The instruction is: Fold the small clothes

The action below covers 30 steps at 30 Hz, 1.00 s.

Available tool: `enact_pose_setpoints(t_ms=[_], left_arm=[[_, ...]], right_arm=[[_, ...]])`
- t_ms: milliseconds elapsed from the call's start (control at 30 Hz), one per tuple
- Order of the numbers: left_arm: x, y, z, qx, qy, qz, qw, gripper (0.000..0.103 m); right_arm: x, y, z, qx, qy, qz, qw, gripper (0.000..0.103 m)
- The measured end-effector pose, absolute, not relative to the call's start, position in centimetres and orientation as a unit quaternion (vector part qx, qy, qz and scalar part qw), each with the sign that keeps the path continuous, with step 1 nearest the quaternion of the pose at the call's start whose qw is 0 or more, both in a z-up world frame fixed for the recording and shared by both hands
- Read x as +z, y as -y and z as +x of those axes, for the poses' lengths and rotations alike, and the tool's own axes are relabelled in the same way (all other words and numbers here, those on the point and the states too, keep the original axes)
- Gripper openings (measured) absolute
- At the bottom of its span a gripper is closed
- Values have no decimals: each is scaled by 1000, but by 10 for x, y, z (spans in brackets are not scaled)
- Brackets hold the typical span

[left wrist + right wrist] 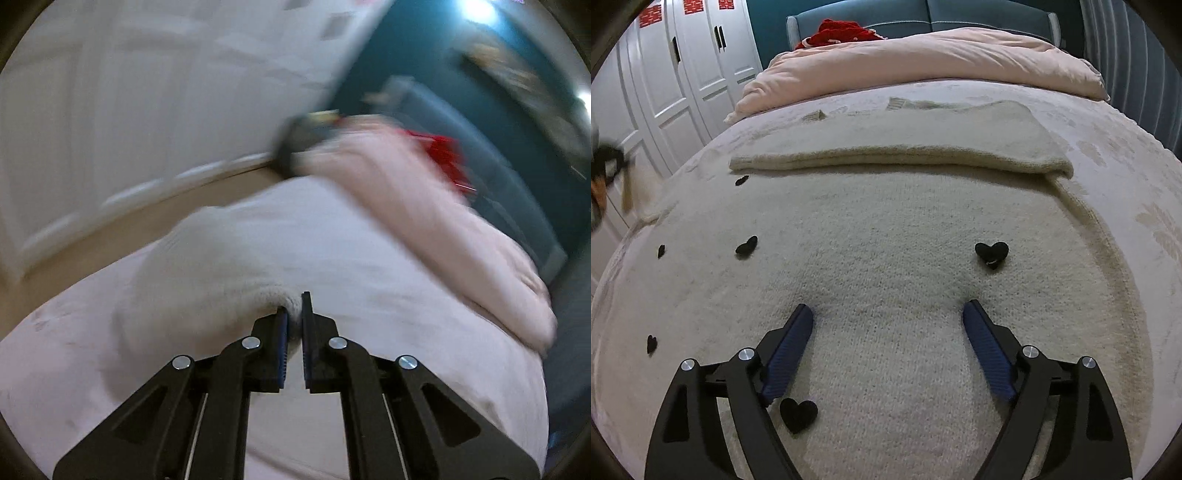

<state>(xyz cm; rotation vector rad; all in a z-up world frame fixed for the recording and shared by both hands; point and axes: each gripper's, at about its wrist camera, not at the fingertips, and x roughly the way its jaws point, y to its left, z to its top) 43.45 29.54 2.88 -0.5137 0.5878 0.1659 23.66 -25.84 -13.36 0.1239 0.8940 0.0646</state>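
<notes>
Left gripper (294, 317) pinches sweater (207, 258) edge; right gripper (888, 314) spread above.

A home bedroom is showing here: a bed (1126, 155) is stretching ahead of the hand-held gripper (888, 314), a pink duvet (923, 59) is lying at its far end, and white panelled wardrobe doors (683, 81) are standing to its left against a teal wall (768, 22).
</notes>
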Motion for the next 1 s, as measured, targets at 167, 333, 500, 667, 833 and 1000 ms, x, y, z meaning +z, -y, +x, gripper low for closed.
enact_pose_setpoints(t_ms=[167,333,500,667,833,1000], left_arm=[[63,-119,407,-95,-309,-200,925,12],[-25,-20,355,-132,-414,-196,879,20],[-80,-54,299,-90,-435,-280,851,25],[-108,-96,263,-83,-397,-305,862,40],[-114,-86,260,-86,-367,-287,881,41],[-114,-87,260,-92,-360,-287,883,43]], right_arm=[[-133,259,237,38,-430,72,899,84],[-130,264,238,52,-431,90,897,86],[-107,266,247,61,-430,108,894,86],[-61,231,298,89,-400,123,904,86],[-48,143,366,116,-406,-2,906,86],[-90,78,426,101,-463,-104,875,68]])
